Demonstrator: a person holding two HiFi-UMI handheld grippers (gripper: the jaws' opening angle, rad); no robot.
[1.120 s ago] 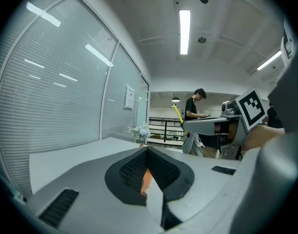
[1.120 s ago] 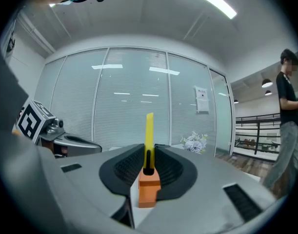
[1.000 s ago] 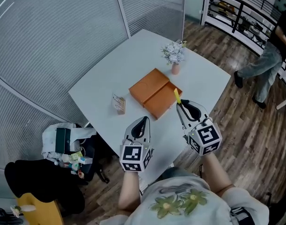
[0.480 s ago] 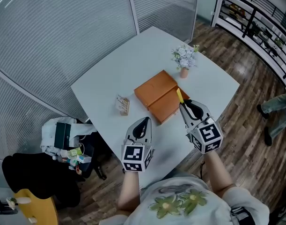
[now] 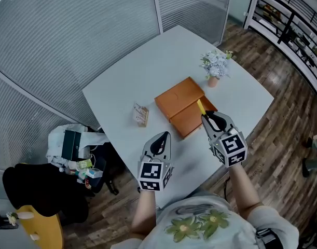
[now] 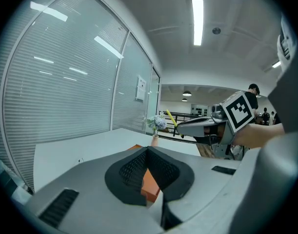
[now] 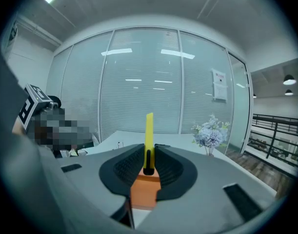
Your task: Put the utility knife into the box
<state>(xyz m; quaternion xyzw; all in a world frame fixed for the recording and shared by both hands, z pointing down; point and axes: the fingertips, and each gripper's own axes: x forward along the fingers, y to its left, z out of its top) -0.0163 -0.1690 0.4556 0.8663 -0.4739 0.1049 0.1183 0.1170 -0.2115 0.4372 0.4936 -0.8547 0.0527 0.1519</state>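
Utility knife (image 7: pixel 149 130) (slim yellow strip) pinched in R tongs (image 5: pixel 204 116); L tongs (image 5: pixel 162 137) closed.

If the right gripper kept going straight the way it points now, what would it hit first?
Most likely the open orange box. The right gripper, shut on the yellow utility knife, points at it, and the knife's tip is over the box's near half. How high it is above the box is unclear.

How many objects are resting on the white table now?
3: the orange box in the middle, the flower vase beyond it, a small packet left of it. The utility knife is held in the right gripper.
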